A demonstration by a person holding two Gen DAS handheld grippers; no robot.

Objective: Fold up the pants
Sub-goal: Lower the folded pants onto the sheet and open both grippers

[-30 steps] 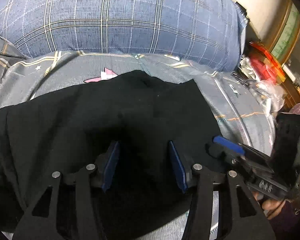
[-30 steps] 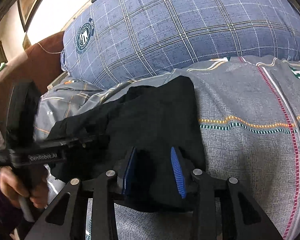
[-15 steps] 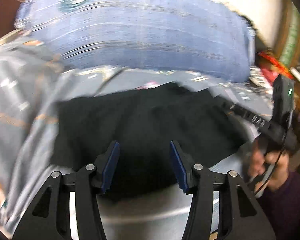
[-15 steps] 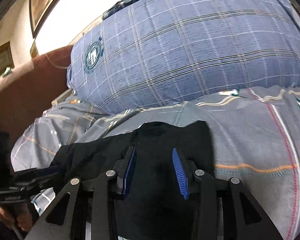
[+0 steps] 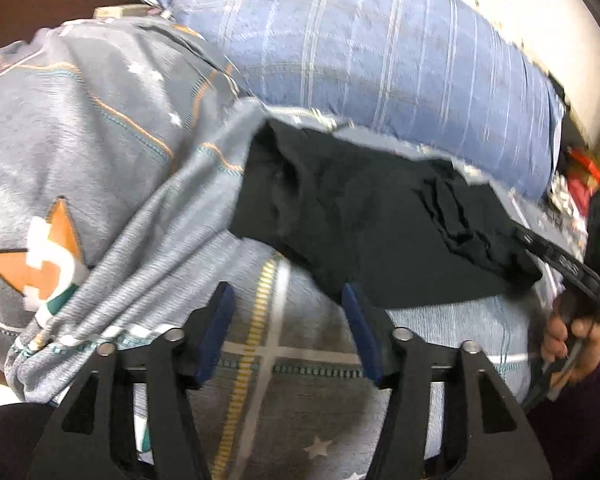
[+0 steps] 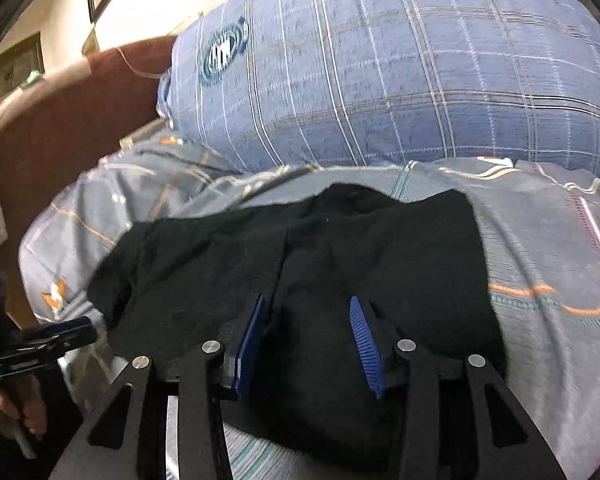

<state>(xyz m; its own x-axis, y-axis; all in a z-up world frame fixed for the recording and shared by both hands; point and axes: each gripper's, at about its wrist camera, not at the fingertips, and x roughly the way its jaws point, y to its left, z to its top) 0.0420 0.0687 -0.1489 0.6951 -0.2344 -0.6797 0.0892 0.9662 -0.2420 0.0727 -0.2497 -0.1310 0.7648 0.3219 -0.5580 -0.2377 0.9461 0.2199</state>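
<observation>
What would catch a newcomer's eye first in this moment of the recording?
The black pants stand out first, a dark folded heap in the middle of the grey patterned bedspread. Behind them bulges a big blue plaid pillow. The right gripper hangs open over the pants, and the left gripper hangs open over bare bedspread at their near edge.

— The pants [image 6: 340,264] are looking like matt black knit cloth, soft and slightly fuzzy.

— And the grey quilt [image 5: 100,128] under them is showing a woven, brushed surface (stitched coloured lines running across it). The blue pillow [image 6: 400,80] is reading as coarser plaid weave.

— The right gripper [image 6: 308,344] is showing matt black plastic, ribbed blue rubbery pads [image 6: 364,344] and shiny metal pins.
</observation>
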